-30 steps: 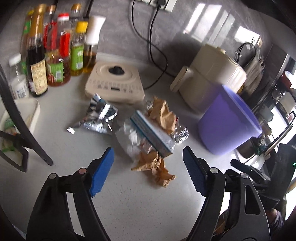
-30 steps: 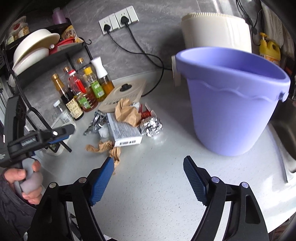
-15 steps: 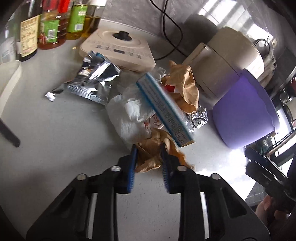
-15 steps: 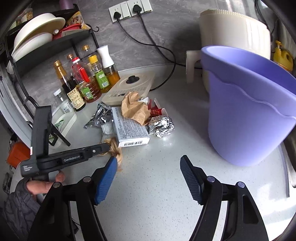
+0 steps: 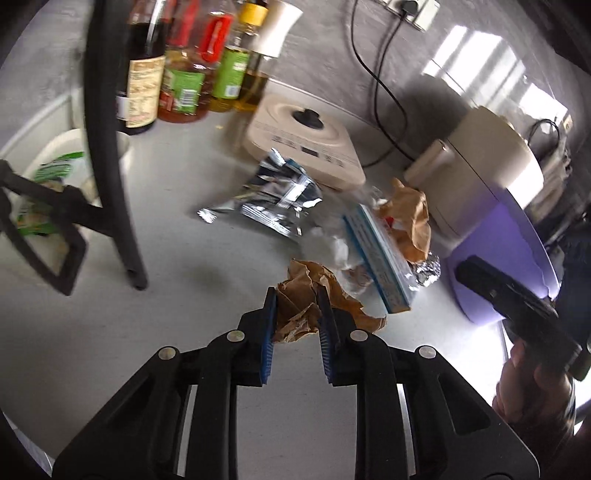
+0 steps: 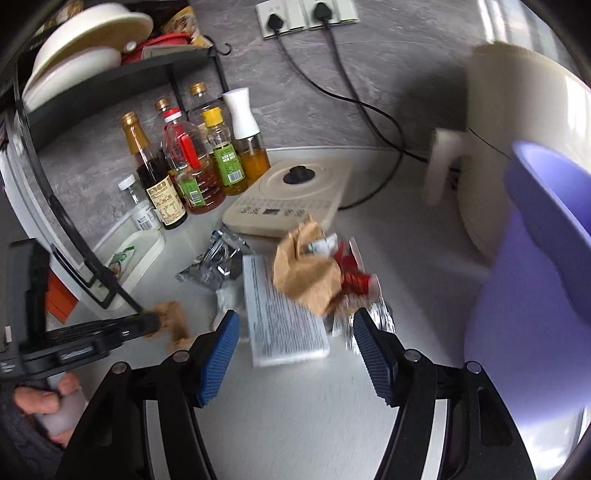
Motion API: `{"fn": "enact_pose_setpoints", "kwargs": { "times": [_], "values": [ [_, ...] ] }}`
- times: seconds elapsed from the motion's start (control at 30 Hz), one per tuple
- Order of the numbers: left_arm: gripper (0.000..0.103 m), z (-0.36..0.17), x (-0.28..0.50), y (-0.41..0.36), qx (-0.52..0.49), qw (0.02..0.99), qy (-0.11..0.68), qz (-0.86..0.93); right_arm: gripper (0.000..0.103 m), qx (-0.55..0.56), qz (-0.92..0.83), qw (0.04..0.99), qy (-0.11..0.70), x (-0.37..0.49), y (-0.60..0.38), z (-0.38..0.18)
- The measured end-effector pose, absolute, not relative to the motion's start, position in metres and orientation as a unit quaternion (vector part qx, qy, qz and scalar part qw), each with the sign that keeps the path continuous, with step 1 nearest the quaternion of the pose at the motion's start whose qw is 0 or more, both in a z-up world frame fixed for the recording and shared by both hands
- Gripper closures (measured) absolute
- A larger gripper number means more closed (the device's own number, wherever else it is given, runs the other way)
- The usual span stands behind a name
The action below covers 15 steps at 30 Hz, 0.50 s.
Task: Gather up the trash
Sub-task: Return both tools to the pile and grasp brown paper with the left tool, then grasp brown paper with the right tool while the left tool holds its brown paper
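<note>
pinching only a loose fold, the left gripper (image 5: 295,317) clamps the brown paper wad (image 5: 310,295) at lower centre; it may slip free. farther right, the spread right gripper (image 6: 295,345) nears the box (image 6: 282,317), possibly nudging the purple bin (image 6: 535,295).

My left wrist camera sits low behind my left fingers (image 5: 266,332) and looks forward along them, close over the counter (image 5: 110,350), with the trash pile just past their tips and the bottles (image 5: 184,74) far off to their left. My right wrist camera rides higher behind my right fingers (image 6: 218,354), facing the back wall and its sockets (image 6: 306,14), with the pile just ahead between the tips. Both views share the printed box (image 5: 380,258) (image 6: 280,317), the cream cooker (image 5: 306,140) (image 6: 291,195), the bottles and the purple bin (image 5: 498,266) (image 6: 528,280), off to the right of my fingers in each view.
</note>
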<state>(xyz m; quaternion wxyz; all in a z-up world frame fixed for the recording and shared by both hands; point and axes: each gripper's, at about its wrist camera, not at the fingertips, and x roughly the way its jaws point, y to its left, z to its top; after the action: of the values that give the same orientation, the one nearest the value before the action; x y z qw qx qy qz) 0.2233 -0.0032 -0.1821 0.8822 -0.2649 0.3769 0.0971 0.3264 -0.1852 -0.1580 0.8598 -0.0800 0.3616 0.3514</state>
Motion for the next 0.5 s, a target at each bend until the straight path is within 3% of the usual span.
{"fn": "enact_pose_setpoints", "kwargs": {
  "times": [0.23,0.37,0.43,0.47,0.5],
  "values": [
    [0.082,-0.181,0.211,0.000,-0.258,0.886,0.366,0.120,0.020,-0.106,0.357,0.863,0.342,0.352,-0.162,-0.164],
    [0.082,-0.175,0.205,0.001,-0.255,0.890,0.355,0.129,0.020,-0.126,0.360,0.860,0.338,0.360,-0.149,-0.172],
    [0.082,-0.171,0.203,0.001,-0.256,0.892,0.348,0.131,0.041,-0.141,0.370,0.852,0.342,0.363,-0.144,-0.177],
    [0.082,-0.169,0.202,0.001,-0.255,0.893,0.346,0.132,0.066,-0.156,0.373,0.846,0.348,0.364,-0.141,-0.179],
    [0.082,-0.167,0.201,0.001,-0.252,0.895,0.343,0.133,0.074,-0.167,0.371,0.844,0.349,0.363,-0.139,-0.180]
  ]
}}
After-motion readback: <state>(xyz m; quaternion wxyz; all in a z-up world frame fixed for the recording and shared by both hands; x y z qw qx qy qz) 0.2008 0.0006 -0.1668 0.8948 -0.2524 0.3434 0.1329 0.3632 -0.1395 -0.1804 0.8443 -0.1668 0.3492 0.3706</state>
